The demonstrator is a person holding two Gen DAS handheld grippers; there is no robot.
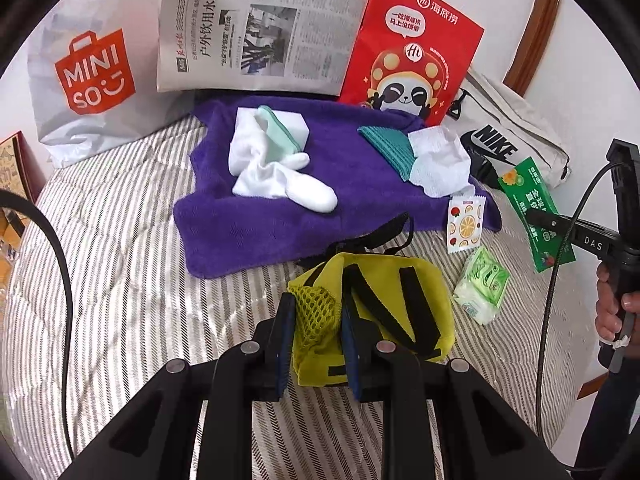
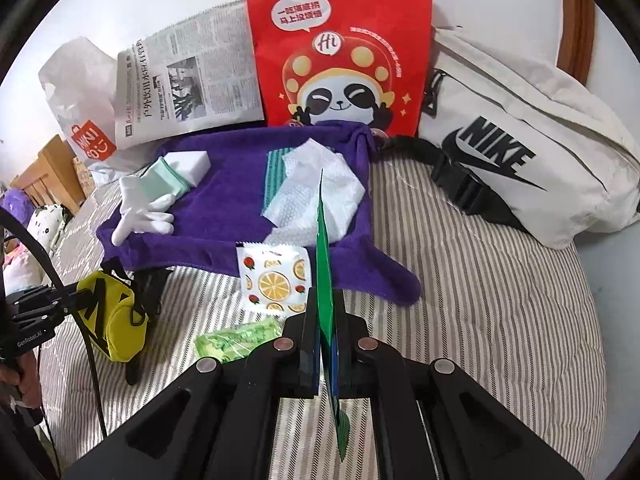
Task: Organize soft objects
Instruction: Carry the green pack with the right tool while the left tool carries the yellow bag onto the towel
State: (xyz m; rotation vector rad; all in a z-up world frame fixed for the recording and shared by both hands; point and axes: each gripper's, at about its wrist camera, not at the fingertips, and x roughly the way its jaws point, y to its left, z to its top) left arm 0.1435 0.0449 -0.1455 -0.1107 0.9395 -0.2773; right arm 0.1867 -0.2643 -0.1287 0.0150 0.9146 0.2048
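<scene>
My left gripper (image 1: 316, 304) is shut on the mesh side of a yellow pouch (image 1: 384, 312) with black straps, held over the striped bed; the pouch also shows in the right wrist view (image 2: 116, 320). My right gripper (image 2: 324, 304) is shut on a flat green packet (image 2: 323, 264), seen edge-on; the packet also shows in the left wrist view (image 1: 536, 208). A purple towel (image 1: 280, 216) lies on the bed with white socks (image 1: 280, 176), a white sponge (image 1: 292, 128), a teal cloth (image 1: 388, 144) and a white tissue (image 1: 440, 164) on it.
A fruit-print sachet (image 1: 464, 224) and a green tissue pack (image 1: 482, 284) lie beside the towel. A Miniso bag (image 1: 88, 76), a newspaper (image 1: 256, 28), a red panda bag (image 1: 412, 48) and a white Nike bag (image 2: 528, 148) stand along the wall.
</scene>
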